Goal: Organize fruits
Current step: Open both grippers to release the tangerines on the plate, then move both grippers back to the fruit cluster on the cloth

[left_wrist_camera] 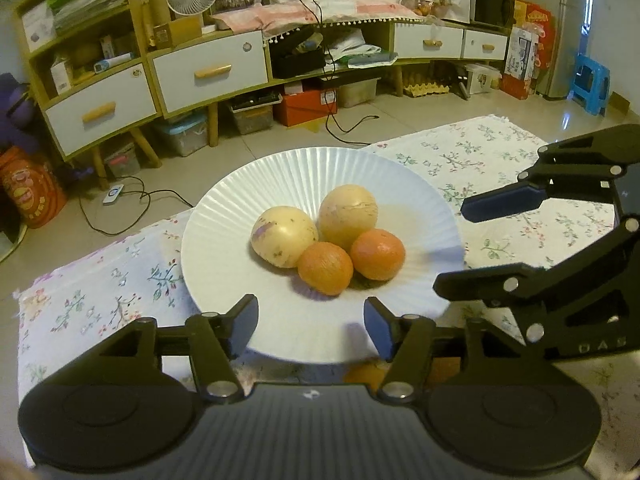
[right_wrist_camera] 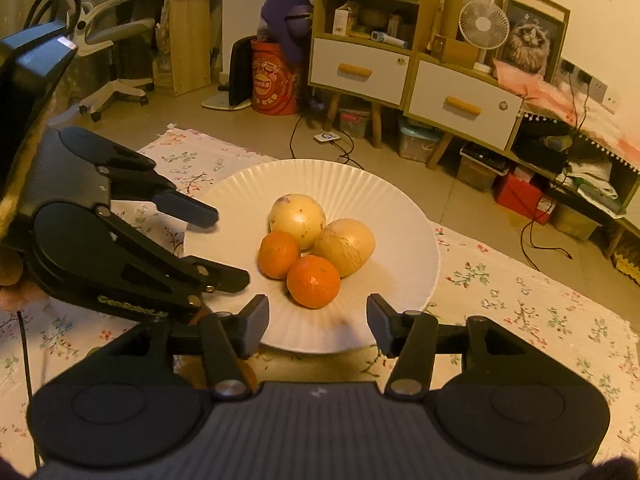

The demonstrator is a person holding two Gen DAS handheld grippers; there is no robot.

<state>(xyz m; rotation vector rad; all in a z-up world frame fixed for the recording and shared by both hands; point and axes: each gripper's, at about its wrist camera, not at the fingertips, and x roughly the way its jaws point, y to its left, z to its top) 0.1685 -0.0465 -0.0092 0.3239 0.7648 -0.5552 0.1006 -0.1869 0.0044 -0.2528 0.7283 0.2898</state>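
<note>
Floral cloth [left_wrist_camera: 472, 160] covers the low table, with a tiled floor and a wooden drawer cabinet [left_wrist_camera: 208, 68] behind it across the upper part of both views. At the centre of the left wrist view sits a white ribbed plate [left_wrist_camera: 280, 184] holding four fruits bunched together and touching: two pale yellow fruits [left_wrist_camera: 284, 236] side by side at the back, two oranges [left_wrist_camera: 325, 268] in front of them. The right wrist view shows the same plate [right_wrist_camera: 344, 184] from the other side, with one yellow fruit [right_wrist_camera: 298, 221] at the top of the cluster and one orange [right_wrist_camera: 313, 281] nearest the camera.

At the bottom of its own view, the left gripper [left_wrist_camera: 311, 322] hangs over the plate's near rim, its jaws parted with nothing between them. The right gripper [right_wrist_camera: 318, 320] sits likewise at the lower centre of its view, jaws apart and empty, just short of the nearest orange. Each gripper also shows in the other's view, at the right edge of the left view and at the left edge of the right view, with its fingers reaching over the plate's rim.
</note>
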